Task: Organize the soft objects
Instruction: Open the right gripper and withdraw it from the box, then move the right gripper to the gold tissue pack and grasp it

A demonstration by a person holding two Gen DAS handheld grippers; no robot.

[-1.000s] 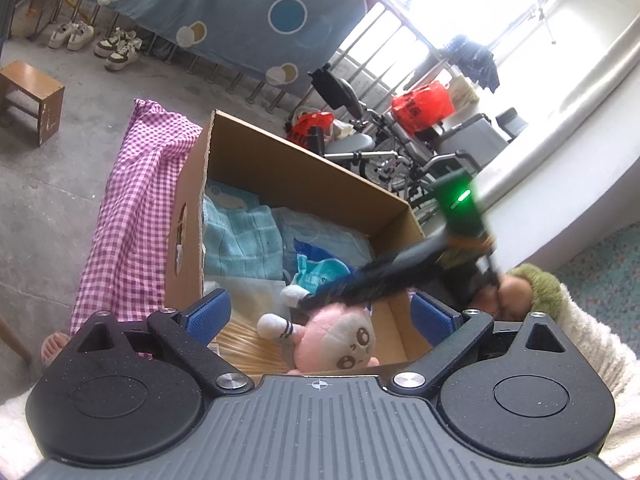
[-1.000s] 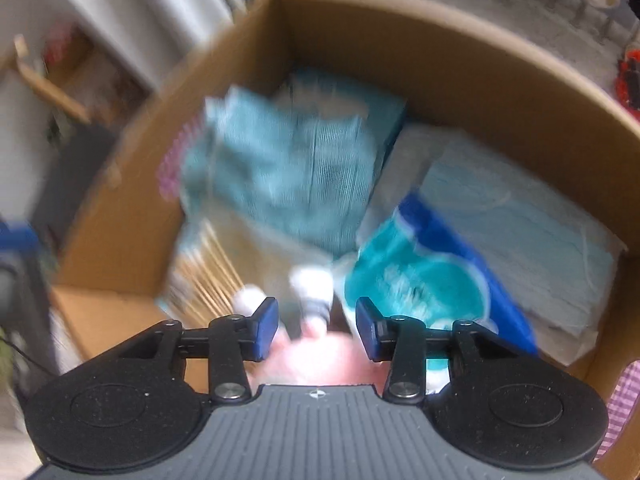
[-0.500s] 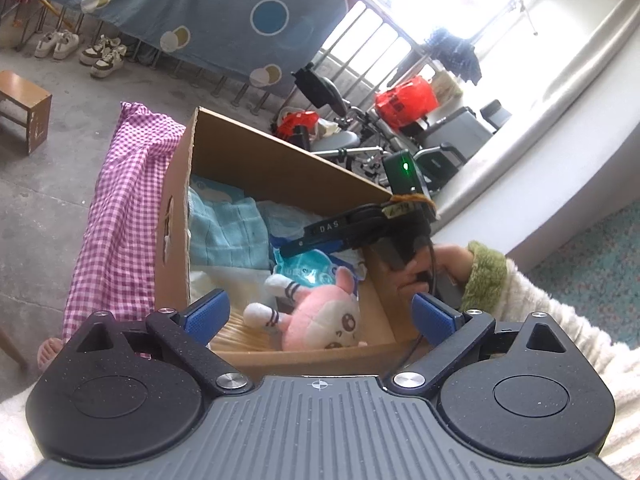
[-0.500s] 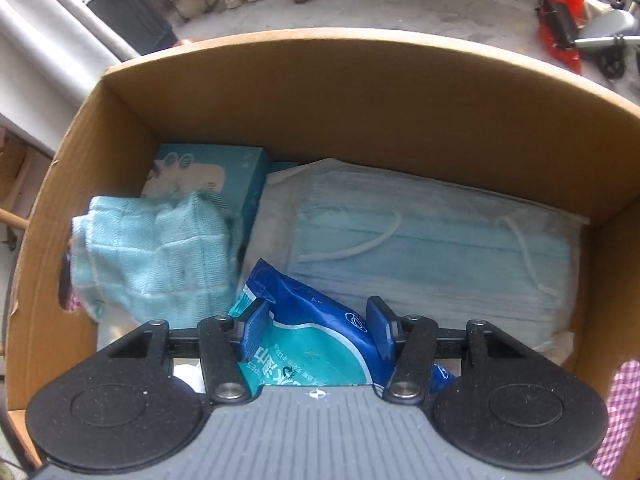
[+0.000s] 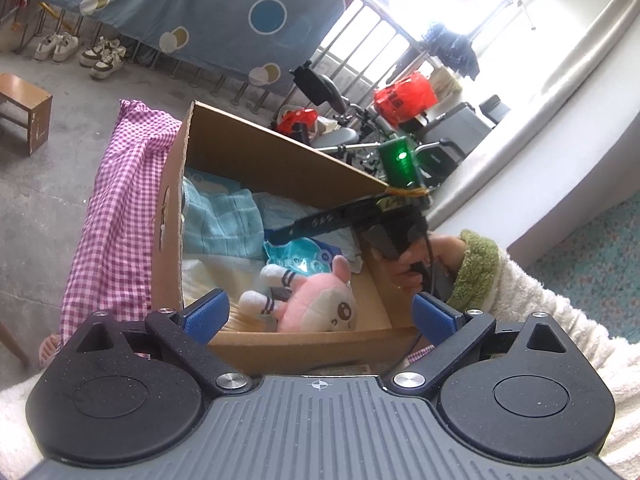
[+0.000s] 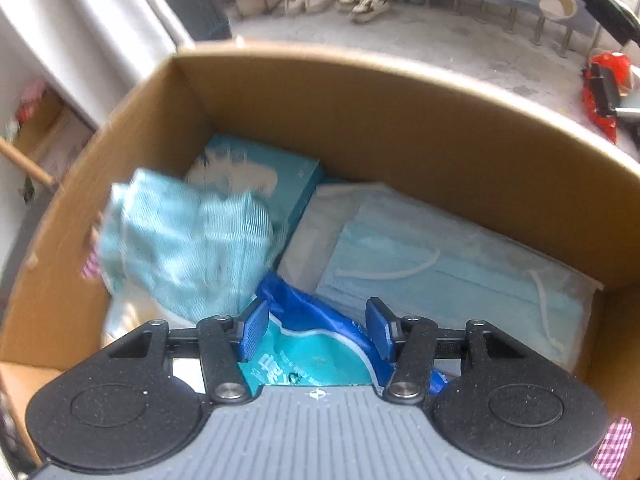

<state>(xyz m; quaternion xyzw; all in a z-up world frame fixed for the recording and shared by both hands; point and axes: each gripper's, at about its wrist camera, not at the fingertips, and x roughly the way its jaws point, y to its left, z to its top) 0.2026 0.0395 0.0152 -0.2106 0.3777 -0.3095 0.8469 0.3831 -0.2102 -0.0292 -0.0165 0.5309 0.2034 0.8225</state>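
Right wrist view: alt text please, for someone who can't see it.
The right gripper, jaws apart and holding nothing, points down into an open cardboard box. Under it lies a blue and teal packet, with a light blue cloth, a teal carton and bagged face masks beyond.

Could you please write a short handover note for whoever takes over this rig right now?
Left gripper: open, empty, hovering at the near edge of the cardboard box.
Right gripper: over the box, its jaws just opened wider; nothing is pinched, and the blue wipes pack lies below its fingers.
In the box: pink plush toy at the near wall, teal cloth, tissue box, pack of face masks.
Done: the plush is in the box.
Left: I cannot see any soft items outside the box; check around before continuing.
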